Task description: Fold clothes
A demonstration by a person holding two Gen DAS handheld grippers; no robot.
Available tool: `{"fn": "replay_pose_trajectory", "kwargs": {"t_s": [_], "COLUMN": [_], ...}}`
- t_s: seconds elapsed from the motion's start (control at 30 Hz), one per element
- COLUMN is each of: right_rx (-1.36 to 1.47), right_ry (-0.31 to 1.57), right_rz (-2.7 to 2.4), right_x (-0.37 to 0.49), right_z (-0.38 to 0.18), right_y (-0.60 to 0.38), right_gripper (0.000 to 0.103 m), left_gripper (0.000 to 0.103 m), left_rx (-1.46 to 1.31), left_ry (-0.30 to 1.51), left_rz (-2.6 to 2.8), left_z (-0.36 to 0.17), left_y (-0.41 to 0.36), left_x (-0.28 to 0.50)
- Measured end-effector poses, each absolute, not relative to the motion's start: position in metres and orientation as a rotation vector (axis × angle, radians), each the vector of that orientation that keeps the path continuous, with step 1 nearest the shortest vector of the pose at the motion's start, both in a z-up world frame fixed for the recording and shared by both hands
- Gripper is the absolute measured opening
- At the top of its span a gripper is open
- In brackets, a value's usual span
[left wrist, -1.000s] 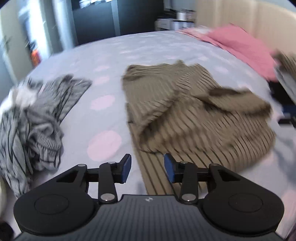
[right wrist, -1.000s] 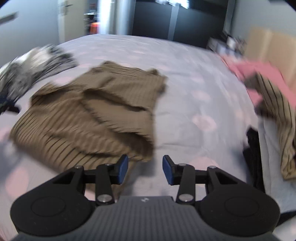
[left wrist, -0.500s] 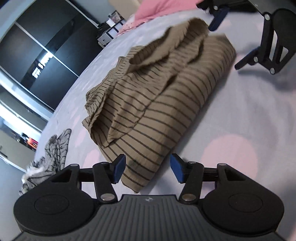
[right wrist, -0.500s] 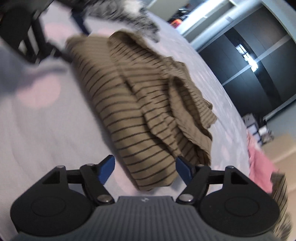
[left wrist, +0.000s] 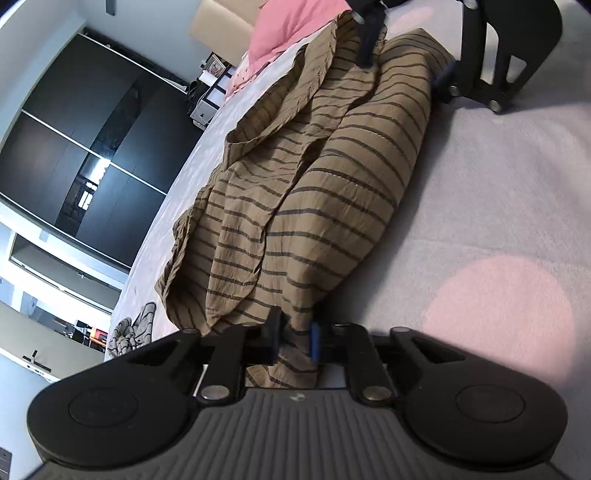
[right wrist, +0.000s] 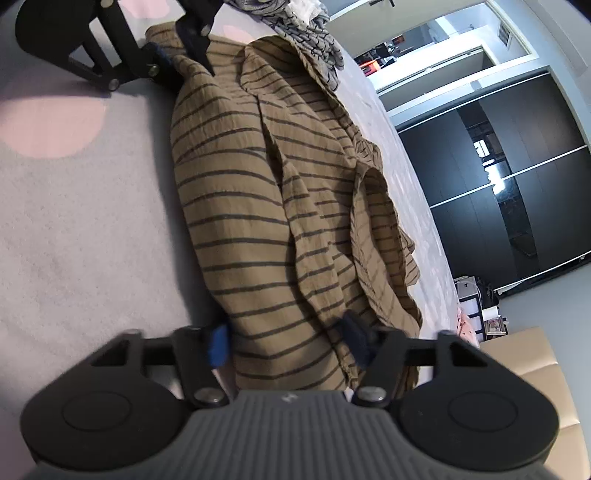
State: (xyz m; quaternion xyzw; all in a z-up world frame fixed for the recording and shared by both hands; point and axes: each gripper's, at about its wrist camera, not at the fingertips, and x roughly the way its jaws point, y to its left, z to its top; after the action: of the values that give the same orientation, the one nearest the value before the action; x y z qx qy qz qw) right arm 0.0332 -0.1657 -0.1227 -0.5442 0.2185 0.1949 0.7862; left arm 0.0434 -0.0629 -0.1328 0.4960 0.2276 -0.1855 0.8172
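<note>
garment: we have the brown striped shirt (left wrist: 314,177) lying rumpled and half doubled on the bedspread (left wrist: 498,184), which is pale with pink dots; it stretches between our two tools.
left gripper (left wrist: 295,339): its jaws have just been closing and now pinch a thin edge of the shirt's near corner; the blue pads press the cloth.
right gripper (right wrist: 284,339): its jaws have just been closing too, and a thicker bunch of the shirt's other end sits between them; both pads appear to touch the fabric, so we judge it gripped.
step in hand: we judge this to be taking hold of both ends before lifting or spreading the shirt.
doing it well: we should make sure each grip catches only the layers we want, lift both ends evenly and keep the cloth taut so the loose upper flap falls flat.
risk: the left bite is shallow and may slip.
nearby: a grey striped garment (right wrist: 317,48) lies beyond the shirt, a pink cloth (left wrist: 291,26) at the far side.
containers: we see none holding clothes; the small furniture by the dark wardrobe (left wrist: 92,147) is too small to read.
</note>
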Motion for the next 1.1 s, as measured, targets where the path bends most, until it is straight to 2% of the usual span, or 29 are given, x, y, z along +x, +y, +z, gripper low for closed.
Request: {"fn": "replay_pose_trajectory", "kwargs": {"t_s": [0.03, 0.1, 0.2, 0.4, 0.77, 1.1], "right_rx": [-1.175, -1.157, -1.113, -1.099, -1.092, -1.173], "right_ry": [0.466, 0.475, 0.479, 0.506, 0.672, 0.714], "right_rz": [0.423, 0.426, 0.416, 0.438, 0.525, 0.603], "right_x": [0.033, 0.035, 0.038, 0.019, -0.077, -0.102], "right_z": [-0.124, -0.121, -0.107, -0.068, -0.019, -0.07], "right_y": [-0.165, -0.164, -0.162, -0.159, -0.151, -0.15], "right_gripper": [0.032, 0.015, 0.007, 0.006, 0.006, 0.008], "left_gripper": [0.006, 0.004, 0.003, 0.002, 0.002, 0.003], "left_rx": [1.051, 1.041, 1.037, 1.032, 1.016, 1.088], "left_ry": [0.489, 0.496, 0.512, 0.532, 0.684, 0.714], "left_rz": [-0.396, -0.398, -0.402, -0.422, -0.588, -0.637], "left_z": [-0.131, -0.127, -0.118, -0.082, -0.032, -0.1], "left_y": [-0.063, -0.064, -0.064, -0.057, -0.045, -0.04], "left_x": [0.044, 0.045, 0.045, 0.025, -0.057, -0.081]}}
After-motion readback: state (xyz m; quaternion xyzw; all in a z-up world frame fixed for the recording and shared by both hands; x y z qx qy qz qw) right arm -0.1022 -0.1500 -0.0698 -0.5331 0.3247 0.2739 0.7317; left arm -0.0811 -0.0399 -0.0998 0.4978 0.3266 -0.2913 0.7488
